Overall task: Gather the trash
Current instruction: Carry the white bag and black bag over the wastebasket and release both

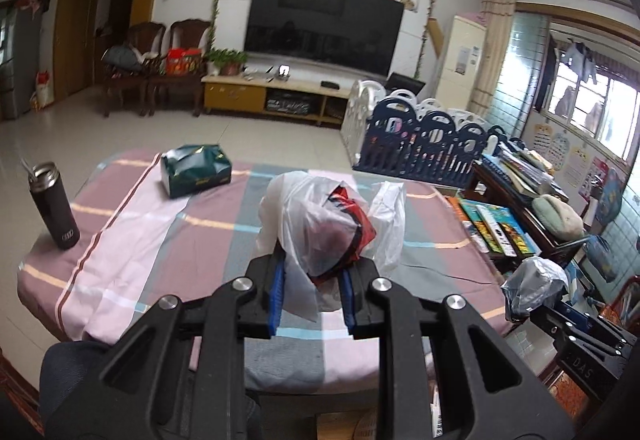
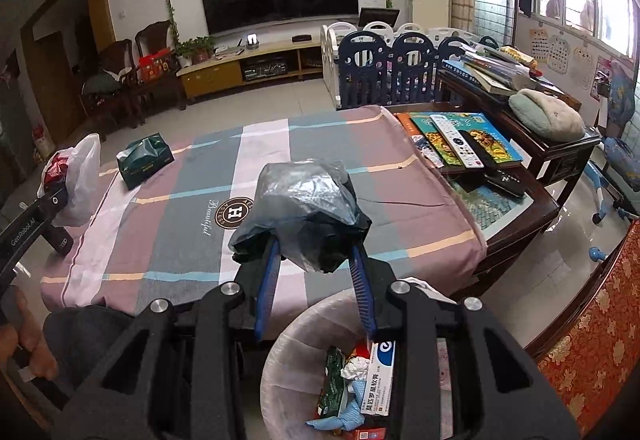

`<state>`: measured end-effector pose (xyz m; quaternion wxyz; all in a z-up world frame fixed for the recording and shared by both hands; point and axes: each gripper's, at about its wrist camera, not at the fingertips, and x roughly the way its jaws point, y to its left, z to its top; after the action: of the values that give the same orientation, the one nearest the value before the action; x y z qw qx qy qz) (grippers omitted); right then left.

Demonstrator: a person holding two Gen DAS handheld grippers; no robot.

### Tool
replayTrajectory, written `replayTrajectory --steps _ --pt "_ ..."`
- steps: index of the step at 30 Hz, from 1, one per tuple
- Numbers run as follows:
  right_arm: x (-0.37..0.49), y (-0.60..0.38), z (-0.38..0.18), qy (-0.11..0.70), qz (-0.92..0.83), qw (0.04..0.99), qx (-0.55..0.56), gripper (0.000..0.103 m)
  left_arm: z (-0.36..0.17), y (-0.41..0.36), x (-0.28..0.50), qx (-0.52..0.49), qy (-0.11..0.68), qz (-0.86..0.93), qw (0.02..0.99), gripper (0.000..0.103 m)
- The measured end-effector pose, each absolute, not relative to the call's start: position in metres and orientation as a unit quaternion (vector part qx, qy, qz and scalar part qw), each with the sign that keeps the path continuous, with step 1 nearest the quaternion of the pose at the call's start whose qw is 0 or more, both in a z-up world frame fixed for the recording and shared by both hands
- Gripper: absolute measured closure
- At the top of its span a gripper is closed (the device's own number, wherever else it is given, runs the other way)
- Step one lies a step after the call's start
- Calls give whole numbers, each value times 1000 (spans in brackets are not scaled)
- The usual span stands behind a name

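Right gripper [image 2: 316, 260] is clamped on a crumpled grey bag [image 2: 304, 195] just above the bin [image 2: 276, 368], left gripper [image 1: 312, 272] pinching a white bag [image 1: 320, 224] over the table [image 1: 160, 240], so I'd centre over the bin before letting go.

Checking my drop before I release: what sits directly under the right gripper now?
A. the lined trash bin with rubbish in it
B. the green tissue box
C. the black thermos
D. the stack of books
A: in the right wrist view the right gripper, holding the grey plastic bag, hangs just above the trash bin, which already holds boxes and wrappers.
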<state>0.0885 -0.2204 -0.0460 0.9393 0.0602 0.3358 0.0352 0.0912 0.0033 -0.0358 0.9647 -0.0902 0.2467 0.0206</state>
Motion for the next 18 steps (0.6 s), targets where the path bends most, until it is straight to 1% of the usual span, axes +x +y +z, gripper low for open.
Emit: replayTrajectory --steps 7,10,13,18 --pt "39 -260 -31 315 30 946 64 68 -11 -54 51 -50 234 -22 971 79" --pt "25 -277 -35 317 19 946 67 68 -15 -87 39 -17 234 -51 971 79" --pt "21 -296 -39 319 4 944 83 68 -28 -118 39 2 261 -95 961 79" --pt "21 -316 -43 321 -5 941 109 68 -36 -139 37 22 266 -128 955 79"
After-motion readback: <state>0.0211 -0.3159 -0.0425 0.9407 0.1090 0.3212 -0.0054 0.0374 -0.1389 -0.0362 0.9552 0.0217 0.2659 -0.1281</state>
